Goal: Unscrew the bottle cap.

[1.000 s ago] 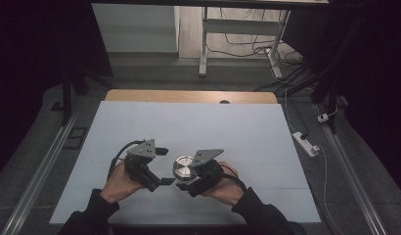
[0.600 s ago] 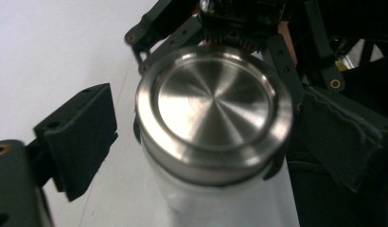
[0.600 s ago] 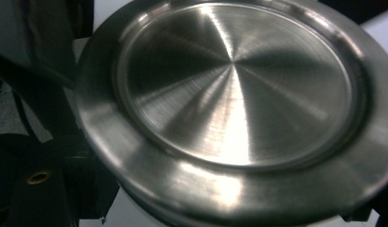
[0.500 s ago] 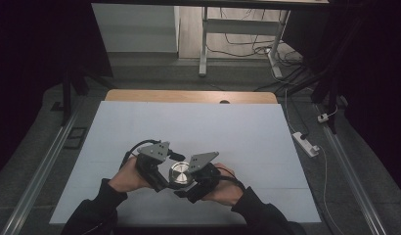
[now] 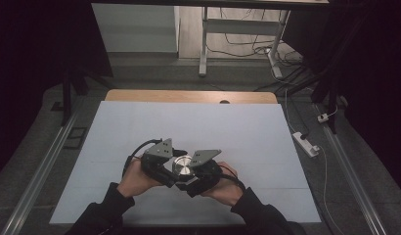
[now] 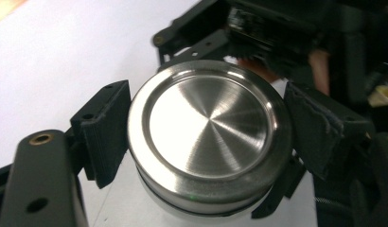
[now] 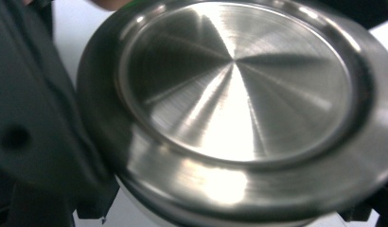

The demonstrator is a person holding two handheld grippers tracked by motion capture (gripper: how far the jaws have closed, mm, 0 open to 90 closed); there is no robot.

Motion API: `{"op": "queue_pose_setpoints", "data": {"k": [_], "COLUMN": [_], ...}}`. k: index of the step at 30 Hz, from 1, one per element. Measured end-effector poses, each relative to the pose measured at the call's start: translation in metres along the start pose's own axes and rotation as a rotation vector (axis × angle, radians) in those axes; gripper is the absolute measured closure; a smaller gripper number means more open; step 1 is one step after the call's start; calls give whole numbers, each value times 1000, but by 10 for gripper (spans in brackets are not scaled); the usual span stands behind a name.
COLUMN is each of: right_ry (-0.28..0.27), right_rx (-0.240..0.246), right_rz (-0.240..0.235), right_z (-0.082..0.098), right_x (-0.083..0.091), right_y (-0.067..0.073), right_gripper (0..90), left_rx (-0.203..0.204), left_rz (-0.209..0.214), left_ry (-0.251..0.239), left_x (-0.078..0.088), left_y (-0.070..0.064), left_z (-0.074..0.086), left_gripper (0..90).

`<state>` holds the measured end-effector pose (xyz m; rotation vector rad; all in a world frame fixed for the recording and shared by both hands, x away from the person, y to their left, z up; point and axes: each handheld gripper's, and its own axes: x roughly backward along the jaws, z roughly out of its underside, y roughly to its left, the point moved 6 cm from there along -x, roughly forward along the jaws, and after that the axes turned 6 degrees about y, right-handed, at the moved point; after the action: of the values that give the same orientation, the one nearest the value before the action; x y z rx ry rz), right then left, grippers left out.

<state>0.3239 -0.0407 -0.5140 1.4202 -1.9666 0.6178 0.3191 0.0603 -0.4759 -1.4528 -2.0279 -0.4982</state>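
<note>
My two hands meeting at near edge of white table, close to middle. Left gripper bracketing round steel lid with jaws wide: one pad touching rim, other standing just off it. Right gripper pressing in from opposite side; cannot tell its jaw state, one jaw showing against rim. Lid sitting on white container, brushed top catching light, raised ring around edge. Beyond board: wooden strip, grey floor, power strip, metal frame legs, loose cables.
</note>
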Motion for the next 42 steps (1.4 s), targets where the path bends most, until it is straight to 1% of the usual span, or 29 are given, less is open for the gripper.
{"op": "queue_pose_setpoints", "data": {"k": [1, 3, 4, 5, 7, 9, 10, 11, 12, 13, 15, 16, 17, 18, 20, 21, 22, 23, 25, 27, 28, 30, 32, 34, 37, 39, 42], "right_ry": [1, -4, -3, -4, -4, -2, -11, -13, -20, -26, -33, -36, -37, -33, -25, -23, -18, -15, -12, -13, -15, -16, -18, -17, -19, -19, -23], "right_rx": [-12, -45, -56, -68, -92, -90, -103, -104, -96, -94, -94, -84, -77, -68, -43, -34, -23, -8, 22, 46, 58, 76, 83, 83, 69, 49, -11], "right_rz": [12, 36, 49, 58, 70, 77, 79, 77, 75, 73, 55, 43, 29, 14, -21, -38, -53, -65, -86, -104, -111, -118, -119, -117, -94, -67, -30], "right_z": [0, 0, 1, 1, 3, 4, 3, 3, 2, 2, 2, 3, 3, 4, 6, 6, 6, 6, 6, 5, 4, 3, 2, 1, -1, -2, -2], "right_x": [0, -1, -1, -2, -3, -3, -2, -1, 0, 1, 3, 4, 4, 4, 3, 2, 1, 1, 0, 0, 0, 1, 1, 2, 3, 4, 5], "right_y": [-1, -4, -5, -6, -8, -11, -11, -11, -12, -12, -12, -12, -11, -10, -8, -6, -4, -1, 4, 9, 11, 14, 16, 17, 16, 13, 8], "right_gripper": [147, 147, 147, 147, 147, 147, 147, 147, 147, 147, 147, 147, 147, 147, 147, 147, 147, 147, 147, 147, 147, 147, 147, 147, 147, 147, 147], "left_rx": [12, 50, 50, 87, 113, 120, 117, 117, 123, 112, 89, 75, 53, 33, -23, -34, -58, -74, -98, -112, -114, -135, -149, -154, -139, -108, -32], "left_rz": [-21, -61, -61, -96, -116, -112, -99, -99, -64, -47, -22, -13, -1, 22, 55, 83, 111, 120, 135, 141, 154, 182, 193, 186, 149, 116, 47], "left_ry": [3, 7, 7, 15, 20, 13, 5, 5, -15, -26, -25, -25, -27, -23, -9, -5, 1, 9, 42, 52, 50, 42, 31, 26, 14, 5, -3], "left_x": [-1, -4, -4, -7, -10, -11, -10, -10, -6, -2, 7, 11, 15, 17, 20, 20, 20, 19, 16, 13, 12, 13, 13, 14, 14, 13, 9], "left_y": [0, 0, 0, 0, 0, 1, 2, 2, 4, 6, 10, 11, 12, 11, 10, 8, 6, 4, 2, 0, -1, -4, -6, -6, -6, -4, -3], "left_z": [-1, -3, -3, -4, -6, -7, -8, -8, -9, -8, -7, -5, -3, -2, 2, 3, 4, 5, 8, 8, 8, 8, 8, 8, 6, 4, 0], "left_gripper": [204, 204, 204, 203, 202, 199, 177, 130, 99, 74, 25, 10, 8, 12, 15, 19, 29, 37, 50, 71, 85, 147, 192, 201, 203, 204, 204]}}
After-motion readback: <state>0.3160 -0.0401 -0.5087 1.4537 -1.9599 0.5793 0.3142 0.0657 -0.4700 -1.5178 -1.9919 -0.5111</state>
